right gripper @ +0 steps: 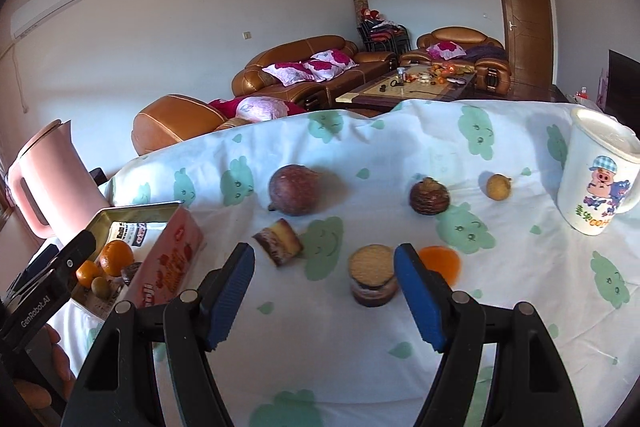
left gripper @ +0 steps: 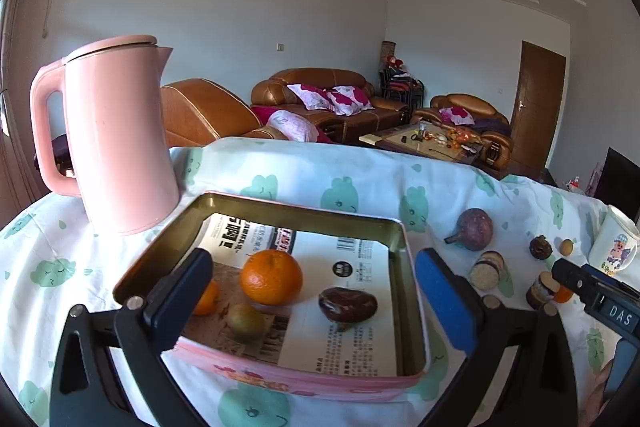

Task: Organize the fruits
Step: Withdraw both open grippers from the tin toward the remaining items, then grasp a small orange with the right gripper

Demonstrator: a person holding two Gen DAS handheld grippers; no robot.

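Note:
A pink tin box (left gripper: 400,235) lined with printed paper holds a large orange (left gripper: 271,277), a small orange (left gripper: 207,298), a green-brown fruit (left gripper: 245,321) and a dark brown fruit (left gripper: 347,303). My left gripper (left gripper: 312,301) is open and empty just above the box's near side. My right gripper (right gripper: 324,291) is open and empty over the cloth. A purple passion fruit (right gripper: 294,189), a dark round fruit (right gripper: 429,195), a small yellow fruit (right gripper: 498,186) and a small orange (right gripper: 440,261) lie on the cloth. The tin box also shows at the left of the right wrist view (right gripper: 168,251).
A pink kettle (left gripper: 116,135) stands left of the box. A white cartoon mug (right gripper: 600,175) stands at the right. A sandwich biscuit stack (right gripper: 372,279) and a cake slice (right gripper: 278,241) lie near my right gripper. The table's far edge drops off toward sofas.

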